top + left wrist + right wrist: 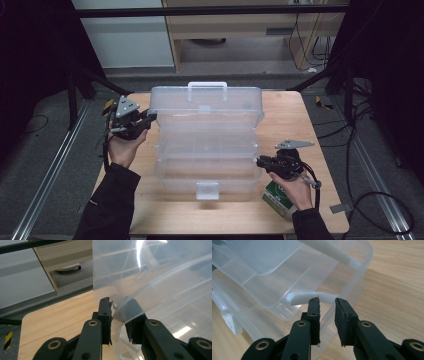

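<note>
Two grippers work one clear plastic tiered box [206,145] that sits mid-table on the wooden table [287,115], its trays fanned open in steps toward you and the white carry handle [207,88] at the far side.

Your left gripper [148,119] is at the box's upper-left corner. In the left gripper view its jaws straddle a thin clear edge of the lid [150,277] — one pad outside, one showing through the plastic. Pads look close to the wall, but you can't tell whether they actually press on it.

Your right gripper [260,161] is at the right end of the lower tray. In the right gripper view its jaws stand apart, tips just short of a white hinge arm [312,296] on the tray's side; there is a clear gap between the pads and nothing is clamped.

One green-and-white carton [278,199] lies by your right hand [295,187], near the table's front right corner, well apart from the box's white front latch [207,190].
</note>
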`<state>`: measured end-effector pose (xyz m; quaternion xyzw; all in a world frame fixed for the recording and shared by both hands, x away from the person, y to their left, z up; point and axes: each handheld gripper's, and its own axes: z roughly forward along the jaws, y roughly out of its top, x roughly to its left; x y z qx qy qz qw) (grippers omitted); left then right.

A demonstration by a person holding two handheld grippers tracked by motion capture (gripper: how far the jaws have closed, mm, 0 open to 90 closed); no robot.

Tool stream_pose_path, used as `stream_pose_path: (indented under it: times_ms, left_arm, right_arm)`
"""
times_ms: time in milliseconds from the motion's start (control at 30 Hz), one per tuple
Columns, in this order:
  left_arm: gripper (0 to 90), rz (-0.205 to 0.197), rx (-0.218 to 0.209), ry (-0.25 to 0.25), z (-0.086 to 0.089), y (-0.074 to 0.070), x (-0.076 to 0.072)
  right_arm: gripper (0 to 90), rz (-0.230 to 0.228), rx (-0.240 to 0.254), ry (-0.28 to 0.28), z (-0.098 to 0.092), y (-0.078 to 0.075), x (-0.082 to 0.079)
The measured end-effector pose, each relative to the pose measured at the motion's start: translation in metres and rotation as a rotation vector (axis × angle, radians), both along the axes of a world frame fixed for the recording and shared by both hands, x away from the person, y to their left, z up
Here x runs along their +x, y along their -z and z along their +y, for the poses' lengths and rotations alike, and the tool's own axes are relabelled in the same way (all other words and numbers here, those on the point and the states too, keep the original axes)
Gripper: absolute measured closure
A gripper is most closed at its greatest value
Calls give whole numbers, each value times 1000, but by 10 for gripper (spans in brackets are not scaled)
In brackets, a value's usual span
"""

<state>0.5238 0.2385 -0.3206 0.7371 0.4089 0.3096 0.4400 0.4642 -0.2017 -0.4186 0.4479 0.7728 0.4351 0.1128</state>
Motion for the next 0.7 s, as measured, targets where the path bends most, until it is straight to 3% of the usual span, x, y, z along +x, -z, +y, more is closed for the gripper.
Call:
stream_pose_path:
  times_ms: [533,700]
  left_arm:
    - [761,-1,-8,-30,-5,-7,24]
    - [762,10,12,-46,-9,-11,37]
  right_arm:
    - [738,14,2,-4,0,-1,1]
    - [736,13,3,-9,-1,0,2]
